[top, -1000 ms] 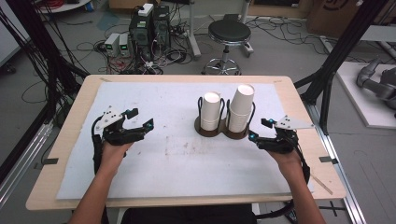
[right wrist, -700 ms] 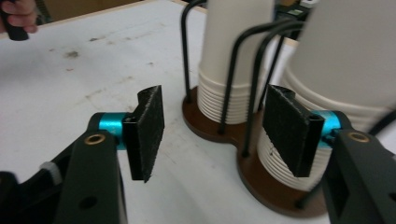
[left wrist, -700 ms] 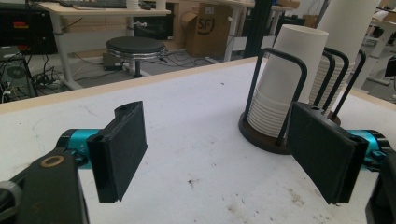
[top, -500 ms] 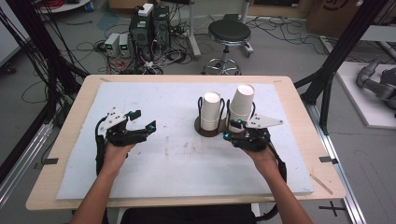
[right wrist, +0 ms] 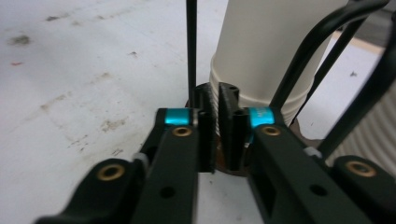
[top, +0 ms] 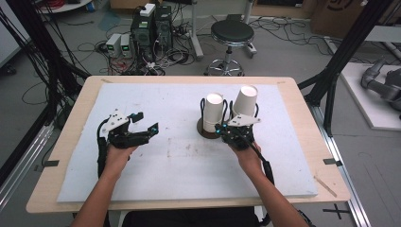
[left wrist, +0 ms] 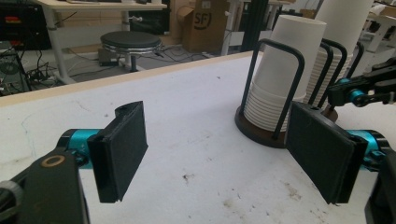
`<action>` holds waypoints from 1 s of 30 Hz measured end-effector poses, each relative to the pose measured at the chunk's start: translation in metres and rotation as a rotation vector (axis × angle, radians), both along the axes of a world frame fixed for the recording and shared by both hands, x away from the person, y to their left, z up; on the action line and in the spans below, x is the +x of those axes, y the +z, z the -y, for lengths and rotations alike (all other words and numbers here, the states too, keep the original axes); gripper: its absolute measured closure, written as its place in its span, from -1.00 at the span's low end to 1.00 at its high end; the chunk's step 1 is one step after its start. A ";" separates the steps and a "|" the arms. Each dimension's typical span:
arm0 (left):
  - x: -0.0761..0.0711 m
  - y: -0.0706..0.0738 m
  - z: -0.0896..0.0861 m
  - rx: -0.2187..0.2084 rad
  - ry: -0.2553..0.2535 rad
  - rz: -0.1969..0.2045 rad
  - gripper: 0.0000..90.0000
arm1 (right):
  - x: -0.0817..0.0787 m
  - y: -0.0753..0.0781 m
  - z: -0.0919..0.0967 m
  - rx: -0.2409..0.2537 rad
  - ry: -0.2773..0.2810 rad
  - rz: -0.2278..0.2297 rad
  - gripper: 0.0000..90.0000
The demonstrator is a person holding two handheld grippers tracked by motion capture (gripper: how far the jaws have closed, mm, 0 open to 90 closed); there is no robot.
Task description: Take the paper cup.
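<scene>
Your right gripper (top: 226, 130) has its jaws nearly pressed together (empty between them), right at the dark round wire-framed cup holder (top: 206, 132) with two stacks of white paper cups (top: 213, 111). Your left gripper (top: 144, 122) is spread wide over the white counter (top: 156, 99).

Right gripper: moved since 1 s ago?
Yes. In the high view the right gripper has gone left and forward, from well right of the cup holder up against its base, jaws nearly shut. The cup stacks stayed put.
</scene>
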State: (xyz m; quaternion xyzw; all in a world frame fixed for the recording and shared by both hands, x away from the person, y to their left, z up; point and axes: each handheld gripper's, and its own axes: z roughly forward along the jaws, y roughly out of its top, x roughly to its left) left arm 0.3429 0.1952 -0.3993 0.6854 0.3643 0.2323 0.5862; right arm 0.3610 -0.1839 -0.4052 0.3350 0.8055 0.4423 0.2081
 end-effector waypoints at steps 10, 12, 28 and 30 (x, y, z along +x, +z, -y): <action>0.000 -0.001 0.001 0.005 -0.005 0.001 -0.54 | 0.007 -0.017 -0.026 -0.043 -0.097 -0.032 1.00; 0.000 -0.002 0.001 0.004 -0.003 -0.003 -0.53 | 0.009 -0.020 -0.029 -0.050 -0.117 -0.036 1.00; 0.001 0.000 0.002 -0.003 -0.011 0.022 -0.52 | 0.010 -0.020 -0.030 -0.013 -0.207 -0.060 1.00; 0.001 0.003 0.004 -0.007 -0.022 0.027 -0.52 | 0.010 -0.020 -0.031 -0.018 -0.212 -0.058 1.00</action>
